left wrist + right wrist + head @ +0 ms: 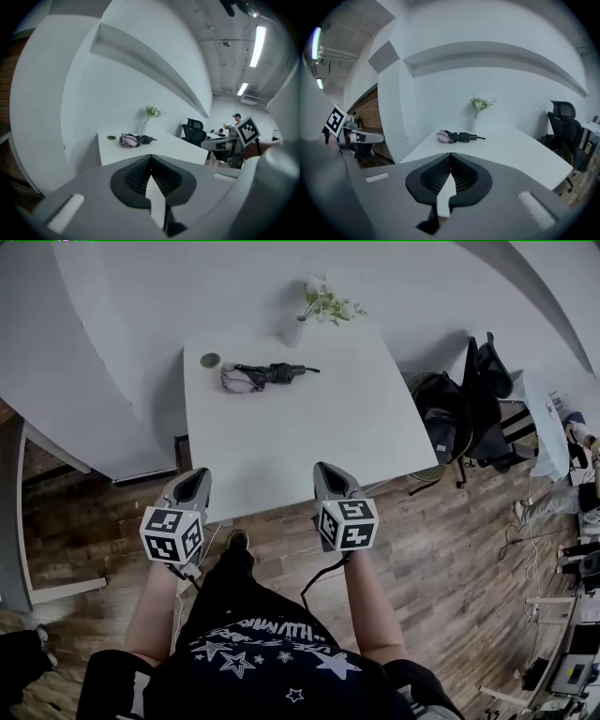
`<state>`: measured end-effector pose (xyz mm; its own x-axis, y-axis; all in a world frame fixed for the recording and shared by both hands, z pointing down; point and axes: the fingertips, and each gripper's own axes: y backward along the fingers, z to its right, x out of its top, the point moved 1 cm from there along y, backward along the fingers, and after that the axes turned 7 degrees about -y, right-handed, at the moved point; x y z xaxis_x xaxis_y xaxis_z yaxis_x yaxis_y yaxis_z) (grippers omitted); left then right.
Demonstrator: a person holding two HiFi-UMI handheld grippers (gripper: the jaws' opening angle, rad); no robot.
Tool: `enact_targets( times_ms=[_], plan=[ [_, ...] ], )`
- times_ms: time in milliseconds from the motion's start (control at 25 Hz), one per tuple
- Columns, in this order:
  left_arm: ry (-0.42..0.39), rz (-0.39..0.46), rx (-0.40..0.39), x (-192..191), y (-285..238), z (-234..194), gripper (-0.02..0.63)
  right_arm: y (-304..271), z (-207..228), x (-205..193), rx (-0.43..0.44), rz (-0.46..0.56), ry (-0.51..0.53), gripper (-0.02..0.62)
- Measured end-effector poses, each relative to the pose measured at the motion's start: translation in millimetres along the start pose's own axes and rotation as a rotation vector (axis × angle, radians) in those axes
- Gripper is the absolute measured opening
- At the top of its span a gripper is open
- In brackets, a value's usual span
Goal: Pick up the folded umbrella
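Left gripper (192, 486) and right gripper (330, 476) are both clenched on nothing.
Folded umbrella (264, 375) lies at the far end of the table (309, 442), well apart from both; a round thing (210, 360) beside it is too small to identify. Both forearms reach forward side by side, jaws tilted slightly down over the table's near edge.

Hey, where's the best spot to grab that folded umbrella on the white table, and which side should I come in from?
Probably the narrow dark section of the folded umbrella, with the jaws across its length. It lies flat and crosswise to you, and the pale fabric bunched at its left end looks loose. Come in from the near side and from above, since the vase stands just behind it.
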<state>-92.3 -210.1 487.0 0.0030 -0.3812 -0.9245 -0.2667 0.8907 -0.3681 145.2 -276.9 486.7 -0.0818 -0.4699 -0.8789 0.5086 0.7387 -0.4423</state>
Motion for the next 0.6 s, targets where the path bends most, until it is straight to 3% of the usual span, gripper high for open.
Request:
enact_targets(
  times_ms=[320,600],
  plan=[
    [0.005,-0.029,-0.008,26.3,-68.0,-48.2,0.003,-87.3,9.8,36.5,-0.027,-0.073,0.131,0.018],
    [0.015,-0.042,-0.022,43.2,-114.5,-85.2,0.003,-162.8,11.6,47.2,-0.014,-0.238,0.399,0.103]
  ],
)
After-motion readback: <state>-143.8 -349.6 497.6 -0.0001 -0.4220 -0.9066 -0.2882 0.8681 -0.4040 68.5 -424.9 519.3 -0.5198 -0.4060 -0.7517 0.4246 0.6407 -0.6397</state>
